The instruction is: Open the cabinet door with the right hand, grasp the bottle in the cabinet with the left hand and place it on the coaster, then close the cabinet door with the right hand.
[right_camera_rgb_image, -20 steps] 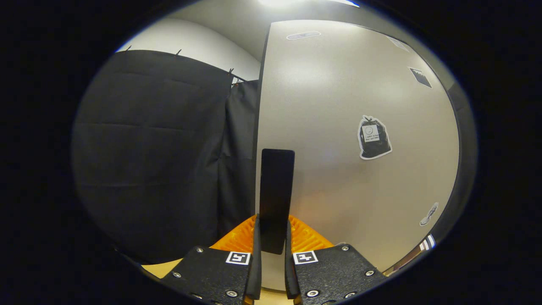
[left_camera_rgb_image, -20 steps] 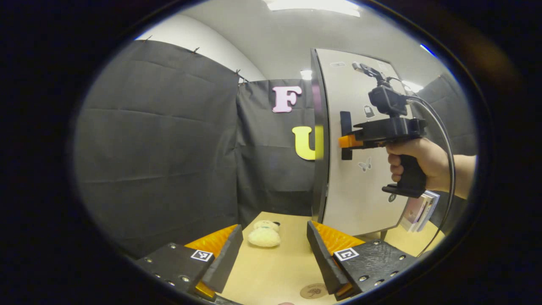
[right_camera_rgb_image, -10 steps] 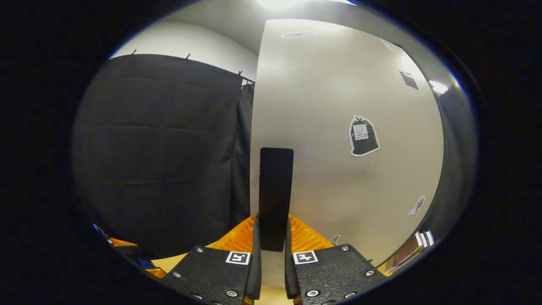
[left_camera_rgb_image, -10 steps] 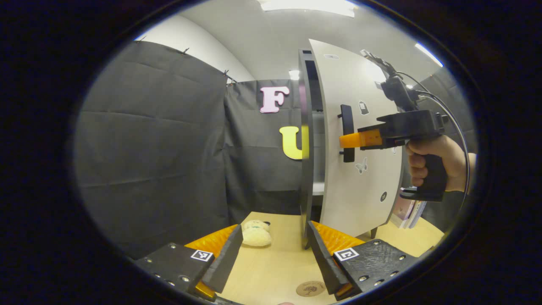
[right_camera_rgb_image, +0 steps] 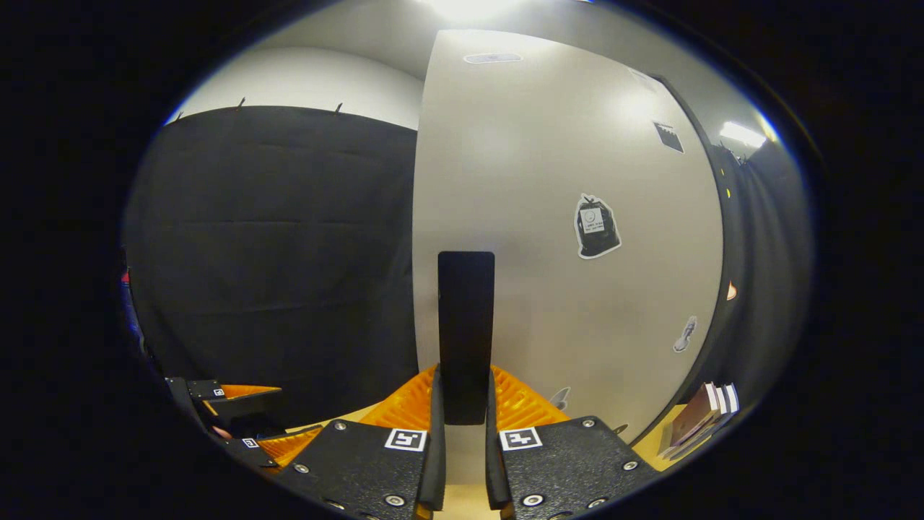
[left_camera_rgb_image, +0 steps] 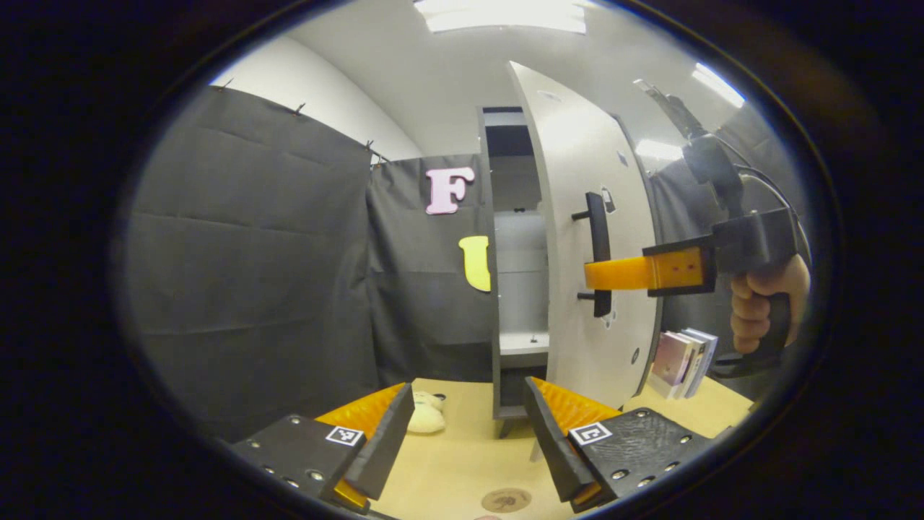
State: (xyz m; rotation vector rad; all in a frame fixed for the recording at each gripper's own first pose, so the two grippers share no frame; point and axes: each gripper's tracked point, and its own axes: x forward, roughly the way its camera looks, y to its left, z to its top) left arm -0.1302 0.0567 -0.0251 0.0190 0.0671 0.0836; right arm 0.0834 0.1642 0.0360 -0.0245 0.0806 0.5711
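The pale cabinet door (left_camera_rgb_image: 577, 238) stands partly swung out, and past its edge I see a lit inner shelf (left_camera_rgb_image: 521, 339). My right gripper (right_camera_rgb_image: 462, 440) is shut on the door's black vertical handle (right_camera_rgb_image: 465, 325). The left gripper view shows that same handle (left_camera_rgb_image: 598, 253) held by the right gripper (left_camera_rgb_image: 599, 274), with a hand behind it. My left gripper (left_camera_rgb_image: 469, 433) hangs open over the table with nothing between its fingers. A round brown coaster (left_camera_rgb_image: 505, 499) lies on the table just below it. The left gripper (right_camera_rgb_image: 238, 419) also appears low on the left in the right gripper view.
A cream plush toy (left_camera_rgb_image: 426, 417) lies on the wooden table (left_camera_rgb_image: 462, 469) left of the cabinet foot. Several books (left_camera_rgb_image: 678, 354) lean to the right of the cabinet, also seen at the door's lower right (right_camera_rgb_image: 696, 422). Black cloth walls close off the left and back.
The door has swung outward with the right gripper still clamped on its handle, exposing the cabinet's inside. The left gripper has barely shifted and stays open.
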